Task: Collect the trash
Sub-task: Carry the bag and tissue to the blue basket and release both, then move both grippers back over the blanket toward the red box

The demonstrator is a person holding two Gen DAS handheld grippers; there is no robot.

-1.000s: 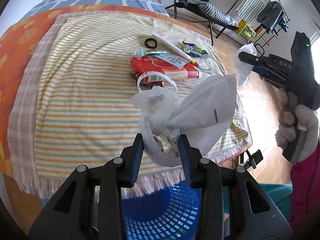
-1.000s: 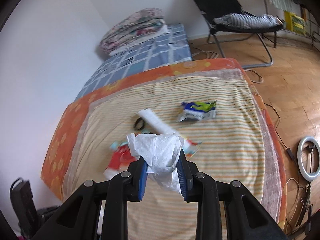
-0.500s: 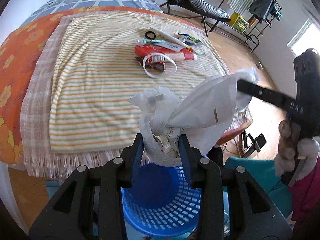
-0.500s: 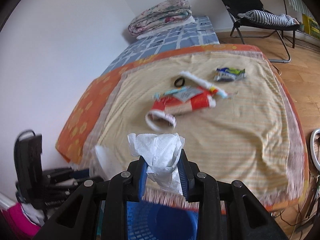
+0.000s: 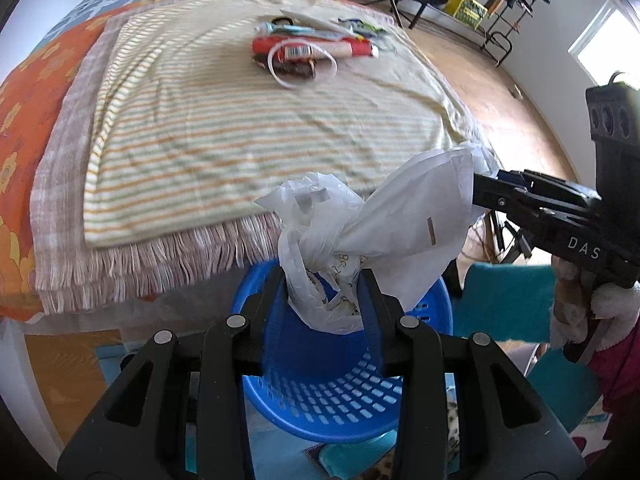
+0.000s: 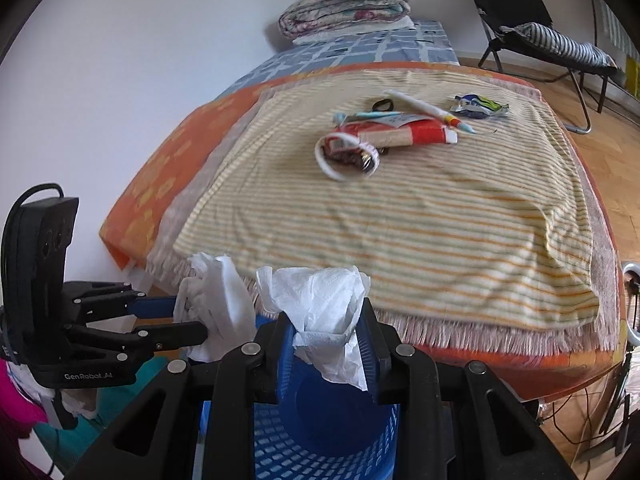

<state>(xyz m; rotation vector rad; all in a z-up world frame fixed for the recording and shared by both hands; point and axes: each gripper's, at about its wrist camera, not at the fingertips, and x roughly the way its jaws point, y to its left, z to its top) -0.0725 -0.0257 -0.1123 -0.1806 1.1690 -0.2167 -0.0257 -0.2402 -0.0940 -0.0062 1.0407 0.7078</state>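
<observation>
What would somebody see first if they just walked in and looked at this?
Two black grippers hang over a blue basket at the foot of the bed. The left gripper holds a crumpled white plastic bag, and the right gripper holds a white paper tissue. Farther back, more rubbish, including a red packet, lies on the striped blanket.

blue basket (image 5: 340,392) mouth open below, bed edge (image 5: 160,256) beside

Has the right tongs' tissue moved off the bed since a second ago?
Yes. The right tongs carried the tissue back from over the striped blanket to above the blue basket.
</observation>
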